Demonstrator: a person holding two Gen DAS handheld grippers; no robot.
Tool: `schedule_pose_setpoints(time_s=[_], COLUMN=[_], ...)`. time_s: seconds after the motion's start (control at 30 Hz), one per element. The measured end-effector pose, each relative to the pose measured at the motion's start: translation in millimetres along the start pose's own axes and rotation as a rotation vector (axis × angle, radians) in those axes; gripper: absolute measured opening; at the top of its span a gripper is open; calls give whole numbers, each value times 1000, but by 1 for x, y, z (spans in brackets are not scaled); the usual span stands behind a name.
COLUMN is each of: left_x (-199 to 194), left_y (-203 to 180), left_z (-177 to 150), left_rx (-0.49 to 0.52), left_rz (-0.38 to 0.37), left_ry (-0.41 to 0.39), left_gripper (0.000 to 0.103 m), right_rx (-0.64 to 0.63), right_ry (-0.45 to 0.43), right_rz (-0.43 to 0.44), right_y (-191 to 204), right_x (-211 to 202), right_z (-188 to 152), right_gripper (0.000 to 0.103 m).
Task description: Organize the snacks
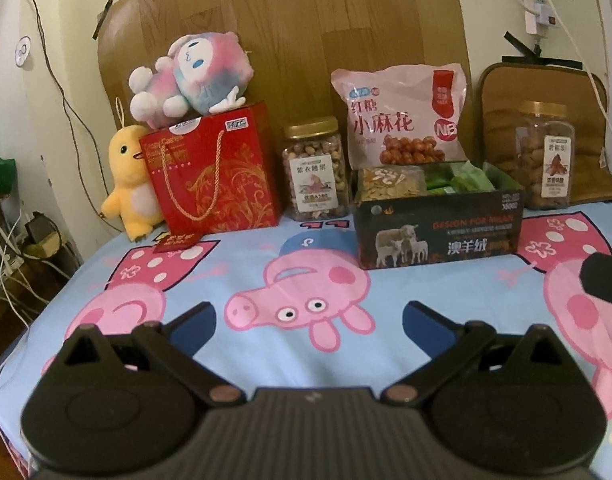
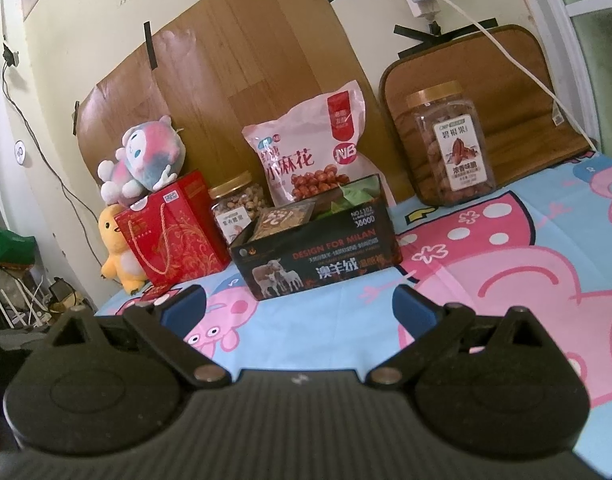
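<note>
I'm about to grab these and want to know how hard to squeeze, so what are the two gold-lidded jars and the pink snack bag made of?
Both jars, the left one and the right one, look like clear rigid plastic: the nuts show through the walls, under shiny gold lids that could be metal or plastic. The pink snack bag looks like soft glossy plastic film, wrinkled at its top edge.

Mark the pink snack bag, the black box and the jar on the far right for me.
pink snack bag (image 1: 400, 120), left wrist view, on the printed front.
black box (image 2: 318, 266), right wrist view, on its front wall.
jar on the far right (image 2: 452, 148), right wrist view, on its label.
</note>
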State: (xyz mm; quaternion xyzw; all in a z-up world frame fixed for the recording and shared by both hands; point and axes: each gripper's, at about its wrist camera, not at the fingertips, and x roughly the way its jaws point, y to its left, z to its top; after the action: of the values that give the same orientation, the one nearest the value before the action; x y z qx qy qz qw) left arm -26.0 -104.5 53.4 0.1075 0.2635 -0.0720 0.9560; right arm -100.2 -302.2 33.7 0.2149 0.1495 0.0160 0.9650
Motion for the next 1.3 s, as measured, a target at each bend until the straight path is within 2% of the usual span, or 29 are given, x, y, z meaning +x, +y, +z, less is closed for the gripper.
schedule_pose_setpoints(time_s=[0.23,0.57,1.07,1.3], left_x=[3,12,23,22], left_y=[3,-1,-1,-1], left_z=[1,-2,-3,-5], left_rx=[-15,-12,-21,-23], left_rz=[31,-45,-53,-56], left_ry=[10,92,145,146], left_gripper=[103,103,103,103], right_rx=[2,-16,-2,1], right_ry=[-2,2,-3,1], right_rz=[-3,-7,-17,-20], right_y=[0,2,2,1], right_x=[0,1,1,2], right_z=[0,-3,-1,-3], right_gripper=[101,101,101,101])
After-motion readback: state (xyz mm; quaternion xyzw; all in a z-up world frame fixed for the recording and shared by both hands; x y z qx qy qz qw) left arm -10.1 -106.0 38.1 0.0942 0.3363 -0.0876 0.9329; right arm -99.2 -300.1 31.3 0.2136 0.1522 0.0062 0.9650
